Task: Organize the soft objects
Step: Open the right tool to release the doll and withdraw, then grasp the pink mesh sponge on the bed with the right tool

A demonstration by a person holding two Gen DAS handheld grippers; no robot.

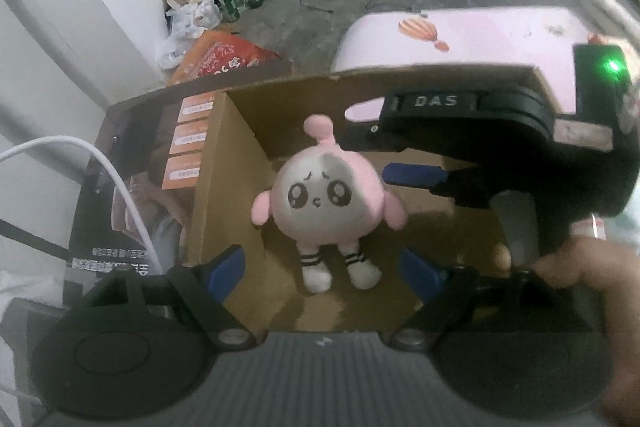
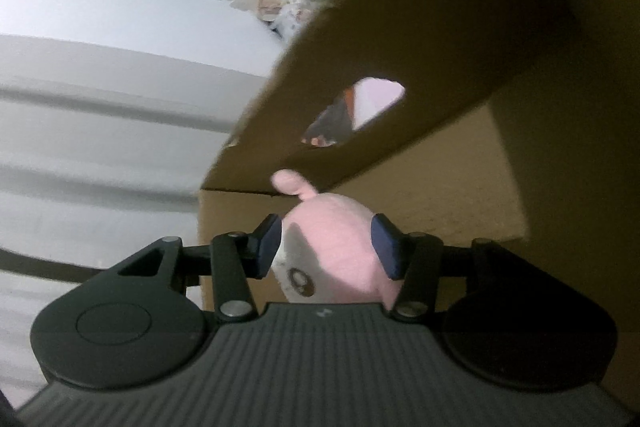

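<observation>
Right hand-held gripper (image 2: 326, 247) partly hiding plush toy (image 2: 340, 251)

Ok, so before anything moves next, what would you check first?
1. Toy inside box: ok.
2. Right gripper, jaws pressing the toy's sides: ok.
3. Left gripper, jaws open and empty: ok.
4. Toy resting on the box floor: cannot tell.
5. Left gripper clear of the toy's feet: cannot tell.
</observation>
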